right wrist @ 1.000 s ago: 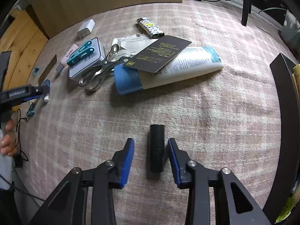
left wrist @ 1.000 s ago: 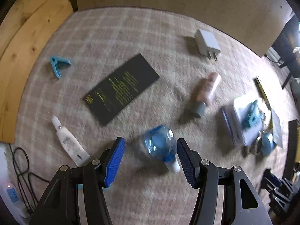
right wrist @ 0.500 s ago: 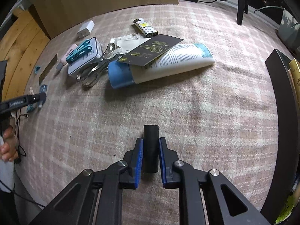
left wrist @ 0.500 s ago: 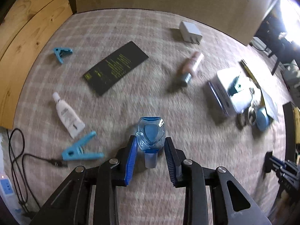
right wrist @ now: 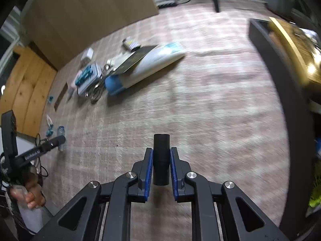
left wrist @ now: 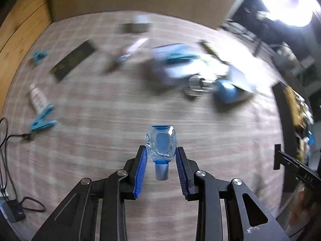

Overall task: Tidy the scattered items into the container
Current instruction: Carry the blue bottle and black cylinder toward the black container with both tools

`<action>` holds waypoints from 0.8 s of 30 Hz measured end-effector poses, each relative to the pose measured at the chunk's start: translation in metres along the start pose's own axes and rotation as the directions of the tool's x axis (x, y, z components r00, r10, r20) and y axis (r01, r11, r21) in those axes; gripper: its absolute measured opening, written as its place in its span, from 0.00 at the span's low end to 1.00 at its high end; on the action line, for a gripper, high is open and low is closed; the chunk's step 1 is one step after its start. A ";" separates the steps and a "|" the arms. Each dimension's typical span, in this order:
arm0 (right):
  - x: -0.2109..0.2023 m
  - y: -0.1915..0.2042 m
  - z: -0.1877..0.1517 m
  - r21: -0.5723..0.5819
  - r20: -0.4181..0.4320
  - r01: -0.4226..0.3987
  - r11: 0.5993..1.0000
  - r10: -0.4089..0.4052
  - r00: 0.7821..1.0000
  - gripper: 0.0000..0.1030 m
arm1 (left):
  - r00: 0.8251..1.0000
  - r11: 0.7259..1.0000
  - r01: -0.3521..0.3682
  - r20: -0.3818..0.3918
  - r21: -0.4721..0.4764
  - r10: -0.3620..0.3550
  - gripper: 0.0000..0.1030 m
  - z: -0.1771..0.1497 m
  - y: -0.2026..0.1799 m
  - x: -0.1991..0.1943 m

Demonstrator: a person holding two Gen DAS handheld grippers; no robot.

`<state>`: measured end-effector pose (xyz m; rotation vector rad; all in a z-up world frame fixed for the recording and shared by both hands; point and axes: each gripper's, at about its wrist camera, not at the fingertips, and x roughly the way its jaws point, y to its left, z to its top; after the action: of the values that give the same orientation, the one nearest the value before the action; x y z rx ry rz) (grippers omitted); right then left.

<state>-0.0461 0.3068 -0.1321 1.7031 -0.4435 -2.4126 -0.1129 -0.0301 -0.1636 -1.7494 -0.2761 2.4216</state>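
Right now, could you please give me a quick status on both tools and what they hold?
Left tool shut on small blue bottle. Right tool shut on black tube. Both off the rug; nothing in the way.

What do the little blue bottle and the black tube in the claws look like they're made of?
Blue bottle: clear, glossy tinted plastic, probably; it is see-through, with faceted highlights and a duller grey cap. Black tube: matte, opaque, likely plastic or rubber; no shine, material uncertain.
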 end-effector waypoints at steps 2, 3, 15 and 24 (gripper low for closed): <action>-0.006 -0.008 0.013 0.029 0.026 -0.004 1.000 0.003 1.000 0.14 | 0.999 0.998 0.040 0.003 0.055 -0.040 0.31 0.007 -0.032 0.001; -0.007 -0.011 0.015 0.043 0.038 -0.005 0.999 0.004 0.999 0.14 | 0.998 0.994 0.062 0.001 0.088 -0.062 0.31 0.007 -0.052 0.001; -0.102 -0.121 -0.015 0.232 0.181 0.048 0.972 -0.092 0.979 0.14 | 0.951 0.846 0.304 -0.081 0.438 -0.300 0.31 -0.045 -0.297 -0.026; -0.141 -0.206 -0.035 0.374 0.213 0.096 0.923 -0.186 0.959 0.15 | 0.925 0.724 0.367 -0.145 0.584 -0.352 0.31 -0.077 -0.429 -0.026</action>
<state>0.0443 0.5378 -0.0844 1.6136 -0.8757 -2.8045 -0.0288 0.3871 -0.0644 -1.2851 0.1472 1.9058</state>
